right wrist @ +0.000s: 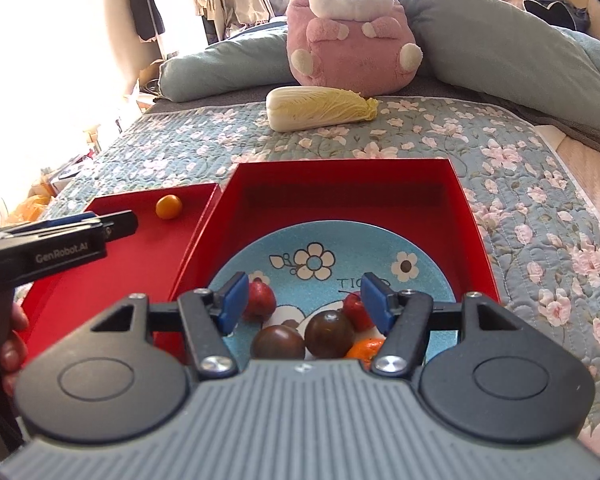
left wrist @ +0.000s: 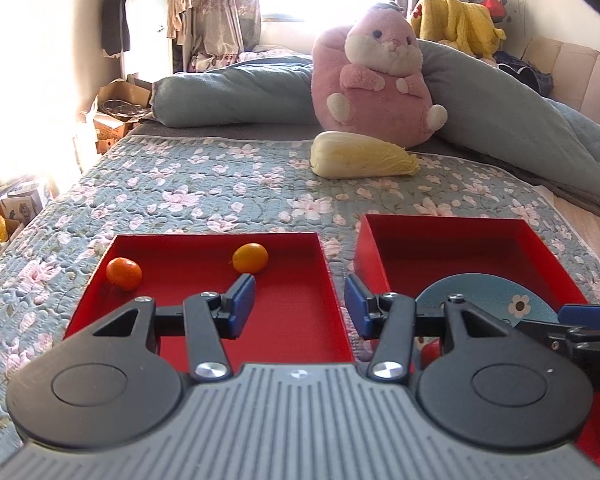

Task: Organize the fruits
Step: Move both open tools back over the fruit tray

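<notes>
On plate (right wrist: 340,248): "TIG…", perhaps cut off | left gripper (left wrist: 300,307) "GenRobot.AI", spread | right gripper (right wrist: 304,300) spread

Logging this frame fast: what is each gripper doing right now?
Left gripper: open, holding nothing, above the left red tray.
Right gripper: open, holding nothing, over the fruit on the blue plate.
</notes>
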Action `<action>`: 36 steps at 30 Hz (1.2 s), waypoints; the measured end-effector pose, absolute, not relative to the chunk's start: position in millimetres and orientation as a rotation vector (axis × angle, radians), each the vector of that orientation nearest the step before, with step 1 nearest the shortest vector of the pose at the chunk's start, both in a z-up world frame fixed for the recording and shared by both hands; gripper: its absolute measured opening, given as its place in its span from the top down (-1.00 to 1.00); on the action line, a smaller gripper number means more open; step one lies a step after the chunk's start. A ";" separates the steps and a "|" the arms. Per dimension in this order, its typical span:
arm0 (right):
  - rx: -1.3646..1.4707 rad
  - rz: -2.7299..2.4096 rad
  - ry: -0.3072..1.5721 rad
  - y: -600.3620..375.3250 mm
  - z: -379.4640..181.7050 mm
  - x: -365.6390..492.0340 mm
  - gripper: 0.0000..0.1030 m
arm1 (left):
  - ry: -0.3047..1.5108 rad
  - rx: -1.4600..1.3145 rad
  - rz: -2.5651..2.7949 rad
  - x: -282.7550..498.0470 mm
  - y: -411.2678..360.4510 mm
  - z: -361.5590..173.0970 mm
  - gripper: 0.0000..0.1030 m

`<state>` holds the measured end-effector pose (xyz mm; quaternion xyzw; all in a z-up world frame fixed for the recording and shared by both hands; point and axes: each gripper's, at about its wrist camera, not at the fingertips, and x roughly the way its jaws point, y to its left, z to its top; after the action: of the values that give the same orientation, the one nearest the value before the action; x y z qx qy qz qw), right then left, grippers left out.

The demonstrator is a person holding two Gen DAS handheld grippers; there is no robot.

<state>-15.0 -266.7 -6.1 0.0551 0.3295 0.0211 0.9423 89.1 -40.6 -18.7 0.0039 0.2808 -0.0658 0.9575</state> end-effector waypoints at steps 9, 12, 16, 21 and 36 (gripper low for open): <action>0.115 0.107 0.634 -234.1 10.2 3.3 -0.24 | 0.591 -0.008 -0.030 94.6 -10.9 -24.2 -0.08; 0.120 0.130 0.631 -220.6 12.8 12.7 -0.24 | 0.597 -0.010 -0.006 95.5 -1.9 -26.8 -0.08; 0.115 0.169 0.620 -200.6 16.6 27.0 -0.24 | 0.609 0.004 0.032 98.4 7.3 -31.7 -0.08; 0.076 0.256 0.621 -170.3 20.8 50.6 -0.24 | 0.629 0.028 0.107 110.2 20.3 -42.3 -0.08; 0.039 0.379 0.695 -123.8 0.7 104.7 -0.22 | 0.699 0.072 0.231 167.1 43.1 -73.6 -0.08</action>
<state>104.7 -123.8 0.7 0.0188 0.3383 0.1848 0.9225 167.1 43.1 -73.6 0.0351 0.3416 0.1131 0.9324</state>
